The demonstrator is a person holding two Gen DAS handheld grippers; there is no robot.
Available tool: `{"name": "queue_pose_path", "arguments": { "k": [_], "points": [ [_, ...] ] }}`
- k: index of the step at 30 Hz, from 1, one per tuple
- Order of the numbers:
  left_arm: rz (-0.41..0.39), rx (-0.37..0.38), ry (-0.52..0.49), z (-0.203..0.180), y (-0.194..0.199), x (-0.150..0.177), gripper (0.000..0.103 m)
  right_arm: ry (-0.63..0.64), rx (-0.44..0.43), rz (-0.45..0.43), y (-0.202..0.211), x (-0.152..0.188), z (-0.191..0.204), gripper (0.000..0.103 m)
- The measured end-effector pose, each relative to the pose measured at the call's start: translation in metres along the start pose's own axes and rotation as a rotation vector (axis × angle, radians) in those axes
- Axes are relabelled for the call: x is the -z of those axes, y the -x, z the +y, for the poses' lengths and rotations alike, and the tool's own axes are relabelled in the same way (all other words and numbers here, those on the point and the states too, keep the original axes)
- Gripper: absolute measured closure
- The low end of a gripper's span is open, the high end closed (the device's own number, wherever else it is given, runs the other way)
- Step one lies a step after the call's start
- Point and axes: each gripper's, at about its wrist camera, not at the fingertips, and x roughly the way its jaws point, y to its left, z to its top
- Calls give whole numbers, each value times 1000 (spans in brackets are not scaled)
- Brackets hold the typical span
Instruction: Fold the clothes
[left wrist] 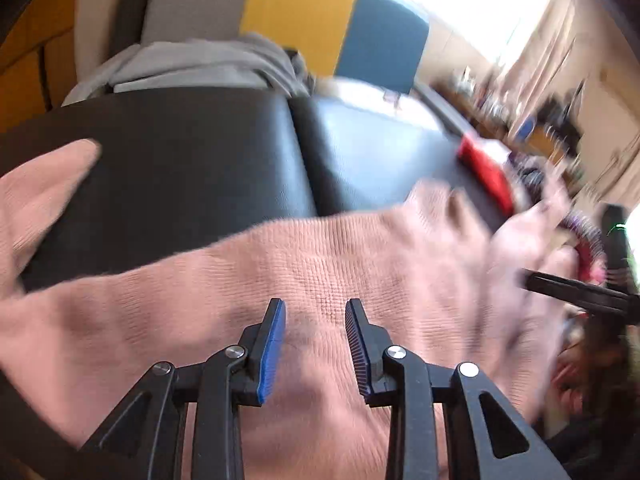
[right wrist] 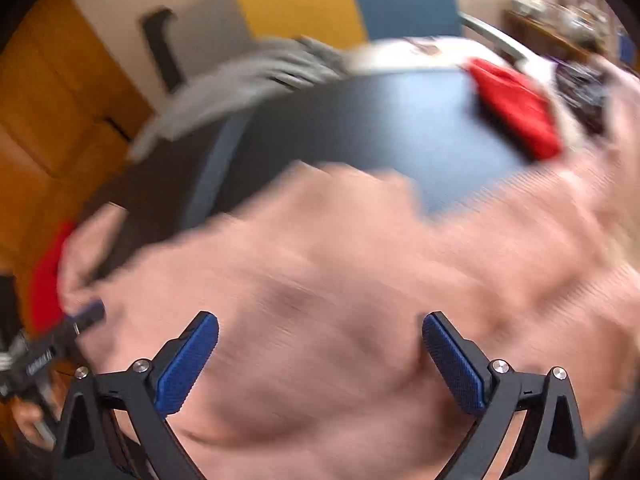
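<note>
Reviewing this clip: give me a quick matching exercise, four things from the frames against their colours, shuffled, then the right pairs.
Things:
1. sweater under the grippers
2. cloth at the far right of the table
3. garment at the far edge of the table
4. table

Colours:
A. grey
B. black
C. pink
D. red

Pairs: 1-C, 2-D, 3-A, 4-B

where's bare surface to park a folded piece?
Free: the black surface between the pink sweater and the grey garment, plus the stretch running toward the red cloth. Crowded: the right end beyond the red cloth, piled with clothes.
</note>
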Motion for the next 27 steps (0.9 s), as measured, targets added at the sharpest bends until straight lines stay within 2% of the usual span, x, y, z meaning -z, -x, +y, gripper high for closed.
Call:
{"name": "queue_pose_path", "arguments": {
  "k": [2,3,5,6,8,9,11,13,15,16,17,19,21,22,24,27],
  "points": [
    [-28,-21,-1,3,-8,7,74,-36,-12,18,16,27,-31,0],
    [-35,-27,-4,6,-7,10,74,-19,-25,-16,31,47,-37,0],
    [-36,-36,-4,11,-4,12,74,0,-31,-14,49,81,-46,0],
    [-31,-38,2,12,-3,10,75,-3,-28,19,55,99,-50,0],
    [-17,-56,1,15,4,4,76,-20,-30,171,55,124,-57,0],
    [-11,-66,-3,16,6,2,76,-45,-16,253,52,135,-61,5],
    [-14,-79,-22,7,12,-5,75,-64,-2,245,63,136,-63,22],
    [-39,-83,-52,4,19,-11,72,-51,-40,129,88,113,-53,22],
    [-70,-78,-82,5,25,-17,70,22,-93,-50,119,75,-29,21],
    [-86,-75,-98,5,27,-20,66,73,-107,-118,127,55,-17,17],
    [-102,-72,-113,5,30,-24,65,124,-120,-183,135,36,-4,4],
    [-99,-80,-170,-1,22,-34,62,234,-120,-274,132,-1,22,0],
    [-75,-95,-216,-8,6,-46,60,325,-87,-263,103,-36,45,0],
    [-62,-92,-234,-10,2,-48,59,347,-56,-229,83,-54,46,0],
    [-46,-62,-265,-14,-10,-51,56,345,-43,-143,38,-80,43,0],
    [-5,-23,-296,-8,-26,-48,51,288,1,-13,-13,-89,26,0]
  ]
}}
